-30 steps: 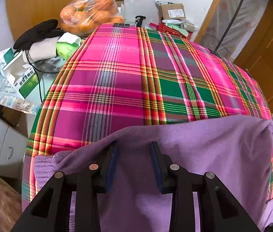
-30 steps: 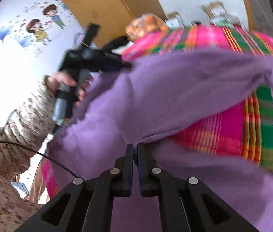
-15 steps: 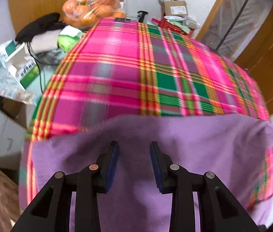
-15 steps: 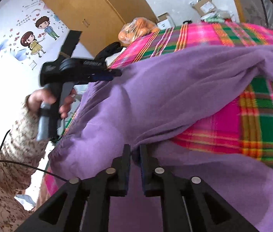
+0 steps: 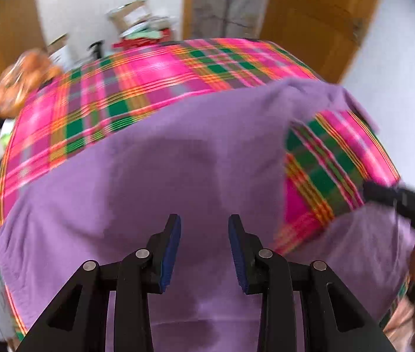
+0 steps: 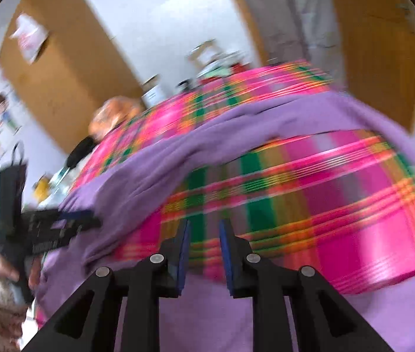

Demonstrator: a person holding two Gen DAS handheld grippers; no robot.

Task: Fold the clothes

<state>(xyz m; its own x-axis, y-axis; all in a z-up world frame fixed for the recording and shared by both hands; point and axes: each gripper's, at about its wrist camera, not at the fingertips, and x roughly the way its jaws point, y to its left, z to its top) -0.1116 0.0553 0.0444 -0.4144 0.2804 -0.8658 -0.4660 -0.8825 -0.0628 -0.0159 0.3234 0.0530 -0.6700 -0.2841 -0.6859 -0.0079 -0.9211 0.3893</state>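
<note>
A purple garment (image 5: 154, 176) lies spread on the pink and green plaid tablecloth (image 5: 137, 88). My left gripper (image 5: 204, 243) is open and empty just above the garment's near part. In the right wrist view the garment (image 6: 178, 152) runs from lower left to upper right, with another part along the near edge. My right gripper (image 6: 204, 249) is open and empty over the plaid cloth (image 6: 339, 205) at the garment's near edge. The left gripper (image 6: 60, 226) shows at the left of that view; the right gripper (image 5: 398, 199) shows at the right edge of the left wrist view.
A bag of oranges (image 5: 22, 82) and boxes (image 5: 131, 17) sit past the table's far edge. A wooden cabinet (image 6: 57, 67) and a wooden door (image 5: 319, 8) stand behind. Both views are motion-blurred.
My right gripper has opened and let go of the purple garment's edge. Both views have swung to the right. The left gripper stays open over the garment.
</note>
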